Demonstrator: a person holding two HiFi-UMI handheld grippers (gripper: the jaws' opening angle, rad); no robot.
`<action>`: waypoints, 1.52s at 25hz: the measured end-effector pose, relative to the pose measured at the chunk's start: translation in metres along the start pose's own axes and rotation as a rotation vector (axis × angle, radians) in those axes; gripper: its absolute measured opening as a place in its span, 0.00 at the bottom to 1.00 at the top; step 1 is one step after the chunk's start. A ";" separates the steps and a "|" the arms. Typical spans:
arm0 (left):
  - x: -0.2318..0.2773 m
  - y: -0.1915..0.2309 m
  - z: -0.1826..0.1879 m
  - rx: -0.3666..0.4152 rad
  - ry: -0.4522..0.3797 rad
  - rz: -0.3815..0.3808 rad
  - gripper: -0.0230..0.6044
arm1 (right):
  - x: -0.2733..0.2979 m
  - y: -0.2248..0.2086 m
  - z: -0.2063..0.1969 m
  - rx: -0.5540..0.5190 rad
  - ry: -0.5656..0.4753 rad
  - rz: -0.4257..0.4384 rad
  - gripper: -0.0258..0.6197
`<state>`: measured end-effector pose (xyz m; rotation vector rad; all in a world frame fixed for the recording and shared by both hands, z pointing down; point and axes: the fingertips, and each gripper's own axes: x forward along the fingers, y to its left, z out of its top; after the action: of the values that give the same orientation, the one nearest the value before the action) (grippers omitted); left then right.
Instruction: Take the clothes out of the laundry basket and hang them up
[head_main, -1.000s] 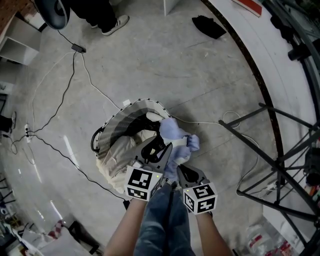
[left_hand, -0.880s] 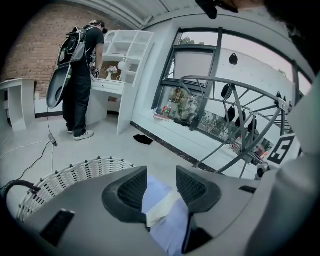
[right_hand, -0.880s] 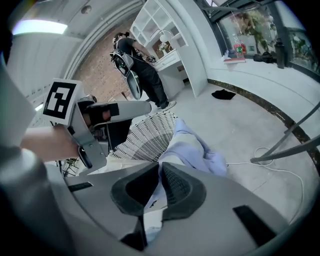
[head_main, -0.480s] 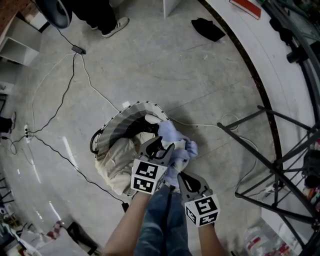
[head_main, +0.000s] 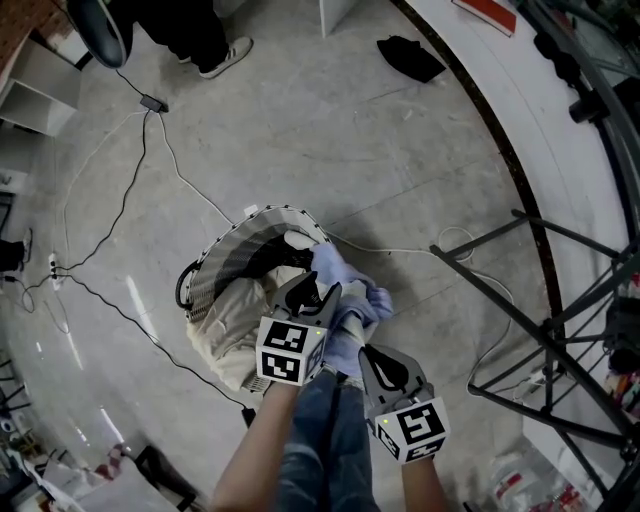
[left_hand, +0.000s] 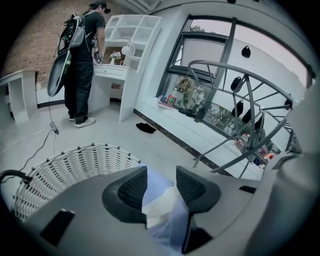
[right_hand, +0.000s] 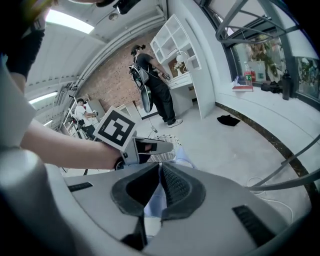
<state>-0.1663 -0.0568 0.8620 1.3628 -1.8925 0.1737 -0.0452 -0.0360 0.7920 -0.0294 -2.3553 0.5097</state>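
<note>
A white wicker laundry basket (head_main: 222, 258) stands on the concrete floor, with beige clothes (head_main: 228, 322) and a dark item inside. A light blue garment (head_main: 345, 288) is bunched above its right rim. My left gripper (head_main: 318, 296) reaches over the basket, and a thick fold of the blue garment (left_hand: 160, 200) fills the gap between its jaws (left_hand: 161, 187). My right gripper (head_main: 356, 344) sits just right of it, nearer to me. Its jaws (right_hand: 159, 172) are pinched almost together on a thin edge of the same garment (right_hand: 155, 202).
A dark metal drying rack (head_main: 560, 330) stands at the right by a white sill. Cables (head_main: 140, 150) trail over the floor at the left. A black cloth (head_main: 410, 55) lies far off. A person (left_hand: 80, 65) stands at a white shelf unit (left_hand: 135, 40).
My right gripper has risen towards the camera with the blue garment's edge. The garment has come a little higher over the basket rim. The left gripper has barely shifted.
</note>
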 end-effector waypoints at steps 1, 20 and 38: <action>-0.007 0.000 0.004 0.003 -0.009 0.008 0.34 | -0.006 0.001 0.007 -0.009 -0.015 0.003 0.07; -0.148 -0.059 0.181 0.034 -0.227 -0.005 0.33 | -0.155 0.046 0.200 -0.174 -0.247 -0.048 0.07; -0.271 -0.182 0.250 0.214 -0.349 -0.263 0.33 | -0.360 0.089 0.360 -0.256 -0.553 -0.151 0.07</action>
<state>-0.1056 -0.0606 0.4553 1.8730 -1.9915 0.0045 -0.0245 -0.1386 0.2860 0.1934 -2.9208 0.1464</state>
